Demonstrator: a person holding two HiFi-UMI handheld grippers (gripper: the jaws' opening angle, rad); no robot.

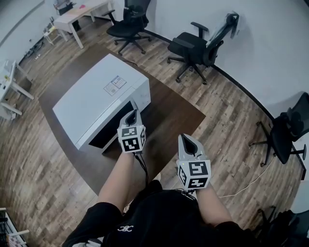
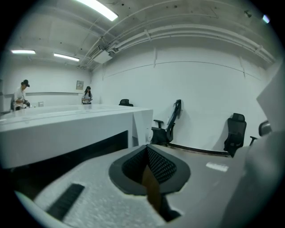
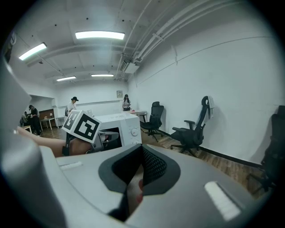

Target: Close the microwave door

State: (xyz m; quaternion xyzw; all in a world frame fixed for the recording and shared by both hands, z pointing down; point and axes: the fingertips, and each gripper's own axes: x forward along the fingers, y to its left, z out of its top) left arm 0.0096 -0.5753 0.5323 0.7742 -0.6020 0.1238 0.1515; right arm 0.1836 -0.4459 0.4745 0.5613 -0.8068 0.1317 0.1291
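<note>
A white microwave (image 1: 101, 91) stands on a dark brown table (image 1: 174, 116), its front facing me. Its door, with a dark window (image 1: 113, 129), lies flat against the body. My left gripper (image 1: 131, 115) is shut and empty, with its tip right at the front's right end, by the control panel; whether it touches cannot be told. In the left gripper view the microwave (image 2: 67, 129) fills the left side, just beyond the closed jaws (image 2: 147, 149). My right gripper (image 1: 186, 139) hangs over the table to the right, clear of the microwave (image 3: 127, 124), its jaws (image 3: 141, 151) together on nothing.
Black office chairs stand behind the table (image 1: 128, 26), (image 1: 195, 48) and at the right (image 1: 285, 132). A white desk (image 1: 77, 14) is at the far back left. Several people stand far off in the room (image 3: 73, 104). The wood floor surrounds the table.
</note>
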